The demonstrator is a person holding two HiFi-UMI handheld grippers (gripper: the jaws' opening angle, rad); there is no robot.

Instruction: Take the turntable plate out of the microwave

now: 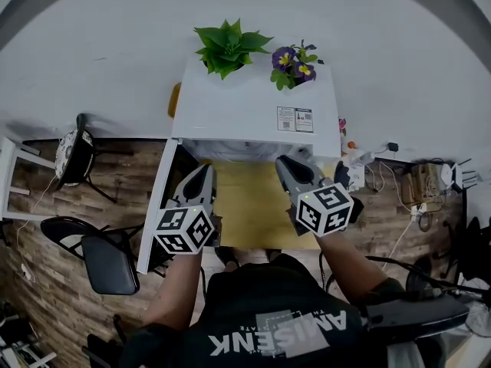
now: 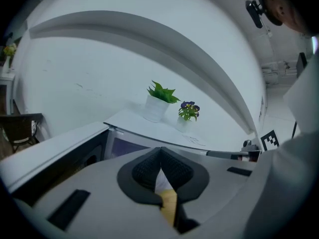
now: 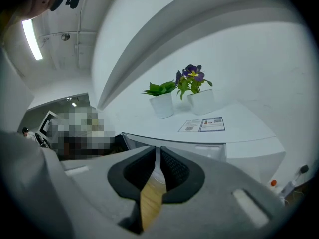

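Claws both empty: left claw [image 2: 160,153] closed tight, right claw [image 3: 155,153] all but closed; both held before the open microwave [image 1: 253,102], door [image 1: 156,205] swung left, apparently ready to reach in; plate not visible, presumably inside.

One microwave [image 1: 245,102], two potted plants [image 1: 228,46] [image 1: 295,64], two tongs [image 1: 205,172] [image 1: 286,164], two chairs [image 1: 111,264] [image 1: 73,156].

Right gripper [image 3: 157,151], fingers [image 3: 176,168] nearly together and seemingly empty, faces a white microwave [image 3: 249,128] bearing two plants [image 3: 163,106].
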